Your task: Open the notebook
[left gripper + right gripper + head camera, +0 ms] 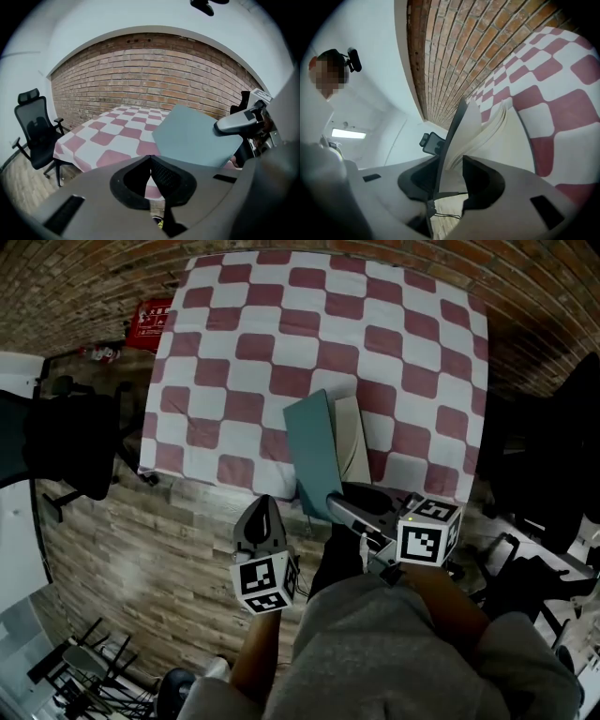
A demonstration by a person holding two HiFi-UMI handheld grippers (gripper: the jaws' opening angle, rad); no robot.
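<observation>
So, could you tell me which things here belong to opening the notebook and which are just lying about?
In the job: notebook, cover lifted; right claw, shut on its cover.
Lying about: left claw, shut and empty; office chair; checked tablecloth.

A worktop (217,471) draped in a red-and-white checked cloth (281,343) fills the middle of the head view. Behind the worktop runs a red brick wall (84,277). Against that wall, off the worktop's far left corner, is a red sign (154,322) with print too small to read. Left of the worktop stands a black office chair (67,442) with a headrest and armrests, on a wood-plank floor (159,559) that reaches up to the worktop's near edge. Right of the worktop is more dark seating (553,437), hard to make out. Well off the worktop's near left corner, thin black frames (84,662) rest on the floor. Above, a ceiling light (347,133) glows
</observation>
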